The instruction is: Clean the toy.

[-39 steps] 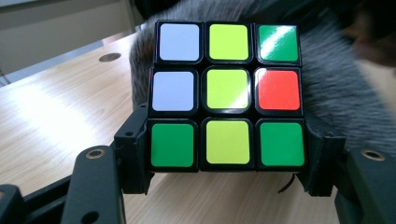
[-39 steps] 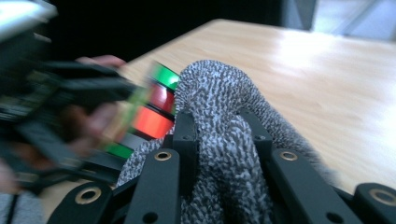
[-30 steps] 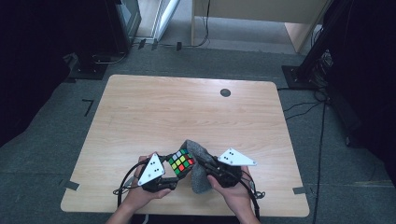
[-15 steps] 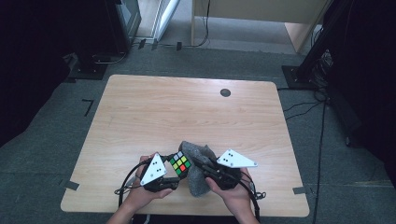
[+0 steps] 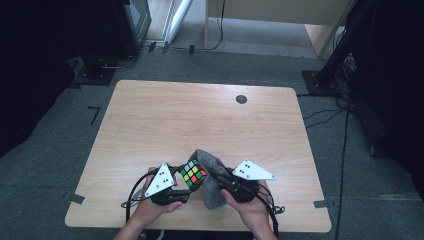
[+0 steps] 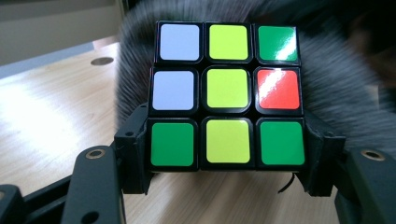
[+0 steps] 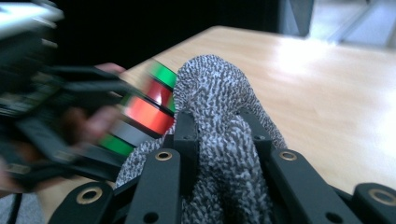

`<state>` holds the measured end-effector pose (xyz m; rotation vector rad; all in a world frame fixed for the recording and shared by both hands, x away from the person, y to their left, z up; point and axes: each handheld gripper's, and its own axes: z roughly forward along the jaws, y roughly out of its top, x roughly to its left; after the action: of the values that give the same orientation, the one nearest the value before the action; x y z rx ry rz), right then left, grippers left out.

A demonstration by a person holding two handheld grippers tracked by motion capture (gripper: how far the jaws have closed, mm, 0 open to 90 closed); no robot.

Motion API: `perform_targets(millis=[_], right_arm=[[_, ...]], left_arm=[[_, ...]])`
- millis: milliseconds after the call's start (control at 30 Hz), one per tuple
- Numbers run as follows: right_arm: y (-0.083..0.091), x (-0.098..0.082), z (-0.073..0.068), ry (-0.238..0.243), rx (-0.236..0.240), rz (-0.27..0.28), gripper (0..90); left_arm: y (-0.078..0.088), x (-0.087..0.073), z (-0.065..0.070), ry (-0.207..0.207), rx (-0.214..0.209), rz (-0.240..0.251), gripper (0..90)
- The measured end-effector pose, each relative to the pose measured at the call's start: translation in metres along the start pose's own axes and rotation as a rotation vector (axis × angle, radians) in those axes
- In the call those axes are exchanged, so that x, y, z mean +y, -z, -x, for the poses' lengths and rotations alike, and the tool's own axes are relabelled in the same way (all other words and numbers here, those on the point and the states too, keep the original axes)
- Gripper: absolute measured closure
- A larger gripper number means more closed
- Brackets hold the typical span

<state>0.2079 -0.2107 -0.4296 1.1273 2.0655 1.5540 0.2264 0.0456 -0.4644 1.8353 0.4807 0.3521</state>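
Two grippers met above the tabletop (image 5: 150,120): left gripper (image 5: 186,186) fingers pinched a cube (image 6: 227,95), right gripper (image 5: 216,176) fingers pinched a cloth (image 7: 219,140). Wiping well likely meant steady cube, light strokes.

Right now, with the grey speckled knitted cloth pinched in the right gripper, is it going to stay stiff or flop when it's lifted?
Probably flop: the grey speckled knitted cloth bunches and folds over between the right gripper jaws and sags to the wooden table. It looks light, and the coarse knit should grip, not slip. Pressed on the colourful puzzle cube, it likely moulds around it.
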Motion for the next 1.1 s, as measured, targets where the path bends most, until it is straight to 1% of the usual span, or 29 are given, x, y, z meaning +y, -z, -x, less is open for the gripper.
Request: perform_targets(millis=[67,100,133,167,200,233,267,300,333,400,433,467,500,533,600,667,733,767,800,833,867,900,933,967,1000,1067,1100], right_arm=[[0.0,-0.003,0.007,-0.062,0.013,-0.007,74.1],[0.001,-0.002,0.006,-0.067,0.019,-0.002,74.2],[0.003,0.0,0.001,-0.052,0.032,0.01,74.1],[0.005,0.004,-0.005,-0.027,0.052,0.026,74.1],[0.006,0.007,-0.011,0.003,0.06,0.036,74.1],[0.006,0.01,-0.016,0.027,0.057,0.041,74.1],[0.006,0.01,-0.017,0.038,0.05,0.04,74.1],[0.004,0.008,-0.014,0.035,0.044,0.039,74.0],[0.002,0.005,-0.009,0.016,0.033,0.027,74.0],[-0.002,-0.003,0.005,-0.04,0.011,-0.004,74.1],[-0.002,-0.005,0.009,-0.062,0.017,-0.007,74.0],[-0.002,-0.005,0.01,-0.07,0.027,-0.006,73.9],[0.0,-0.003,0.009,-0.062,0.035,0.0,73.8],[0.002,-0.001,0.006,-0.053,0.053,0.015,73.7],[0.006,0.006,-0.003,-0.025,0.089,0.045,73.5],[0.008,0.011,-0.013,0.036,0.096,0.055,73.1],[0.006,0.011,-0.018,0.085,0.078,0.044,72.9],[0.005,0.009,-0.017,0.081,0.072,0.043,72.7],[0.004,0.007,-0.012,0.041,0.086,0.052,72.7],[0.003,0.004,-0.007,0.0,0.091,0.046,72.8],[0.001,0.002,-0.002,-0.008,0.069,0.031,72.8],[0.0,0.0,0.001,-0.005,0.044,0.018,72.8],[0.0,-0.001,0.004,-0.014,0.04,0.011,72.9],[0.002,-0.001,0.005,-0.032,0.05,0.013,72.9],[0.003,0.001,0.004,-0.032,0.06,0.022,72.8],[0.006,0.006,-0.004,-0.009,0.097,0.04,72.7],[0.007,0.008,-0.008,0.003,0.114,0.048,72.6]], left_arm=[[0.0,0.0,-0.001,-0.002,-0.003,-0.001,34.6],[-0.001,0.0,-0.001,-0.005,0.003,-0.005,34.6],[-0.002,0.0,-0.001,-0.008,0.006,-0.008,34.6],[-0.003,0.0,-0.001,-0.01,0.002,-0.013,34.6],[-0.004,-0.001,-0.001,-0.011,0.0,-0.014,34.6],[-0.004,-0.001,0.0,-0.012,-0.001,-0.014,34.7],[-0.003,-0.001,0.0,-0.015,0.002,-0.013,34.6],[-0.003,0.0,0.001,-0.02,0.006,-0.011,34.6],[-0.002,0.0,0.0,-0.022,0.007,-0.012,34.6],[-0.001,0.0,0.0,-0.018,0.008,-0.006,34.6],[-0.001,0.0,0.0,-0.018,0.008,-0.009,34.6],[-0.002,0.0,0.0,-0.017,0.007,-0.01,34.6],[-0.003,0.0,0.001,-0.018,0.006,-0.013,34.6],[-0.004,0.0,0.001,-0.02,0.003,-0.022,34.6],[-0.007,-0.002,0.002,-0.024,-0.005,-0.04,34.6],[-0.009,-0.002,0.004,-0.028,-0.003,-0.05,34.5],[-0.008,-0.001,0.006,-0.031,0.0,-0.045,34.5],[-0.007,0.0,0.006,-0.042,0.01,-0.048,34.5],[-0.006,0.0,0.006,-0.045,0.009,-0.043,34.5],[-0.005,0.0,0.006,-0.039,0.004,-0.031,34.5],[-0.004,0.0,0.005,-0.033,0.001,-0.021,34.5],[-0.003,0.001,0.004,-0.031,-0.001,-0.017,34.5],[-0.003,0.002,0.004,-0.027,-0.002,-0.015,34.5],[-0.003,0.001,0.004,-0.026,-0.005,-0.015,34.5],[-0.004,0.001,0.004,-0.026,-0.002,-0.019,34.5],[-0.006,0.0,0.005,-0.037,0.004,-0.033,34.5],[-0.006,0.0,0.005,-0.037,-0.003,-0.031,34.5]])
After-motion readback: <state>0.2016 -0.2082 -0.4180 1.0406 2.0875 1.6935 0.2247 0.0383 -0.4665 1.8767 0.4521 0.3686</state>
